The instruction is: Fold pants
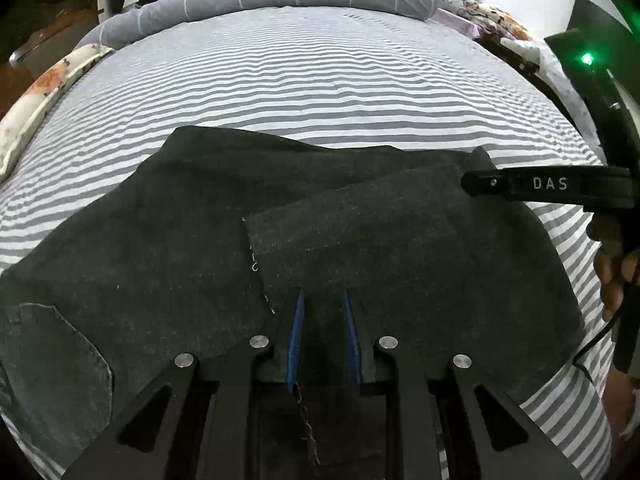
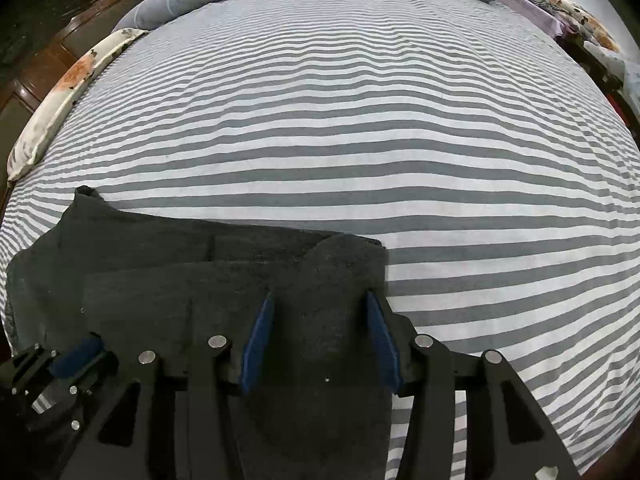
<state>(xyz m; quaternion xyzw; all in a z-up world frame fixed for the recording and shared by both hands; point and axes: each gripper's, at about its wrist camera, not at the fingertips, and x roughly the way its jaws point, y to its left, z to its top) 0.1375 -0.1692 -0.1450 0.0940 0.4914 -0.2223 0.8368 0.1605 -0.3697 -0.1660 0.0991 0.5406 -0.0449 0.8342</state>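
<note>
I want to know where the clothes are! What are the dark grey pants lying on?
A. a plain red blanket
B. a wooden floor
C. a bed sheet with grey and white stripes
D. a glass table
C: the dark grey pants lie spread on the grey-and-white striped bed sheet, which shows all around them in both wrist views.

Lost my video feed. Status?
Left gripper and right gripper over dark pants, grip unclear. Pants partly folded on striped bed. Nothing in the way.
</note>
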